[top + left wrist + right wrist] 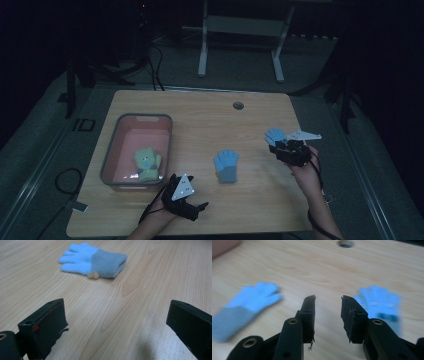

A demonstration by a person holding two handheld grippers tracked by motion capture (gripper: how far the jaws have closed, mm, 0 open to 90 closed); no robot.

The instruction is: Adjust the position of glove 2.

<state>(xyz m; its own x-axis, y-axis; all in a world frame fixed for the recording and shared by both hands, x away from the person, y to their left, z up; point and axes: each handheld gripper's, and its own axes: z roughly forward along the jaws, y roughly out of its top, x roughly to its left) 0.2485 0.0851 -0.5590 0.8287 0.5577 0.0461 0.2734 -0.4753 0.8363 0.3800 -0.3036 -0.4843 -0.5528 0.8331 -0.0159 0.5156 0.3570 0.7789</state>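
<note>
Lying flat: fuzzy blue glove (93, 260).

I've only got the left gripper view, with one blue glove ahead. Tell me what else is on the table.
Observer: A second blue glove lies near the right edge of the table.
Operator: Report the right gripper.
Observer: The right gripper is open with nothing between its jaws. That glove lies just beside it.
Operator: Name anything else.
Observer: A bin on the left holds a yellow-green glove.
</note>
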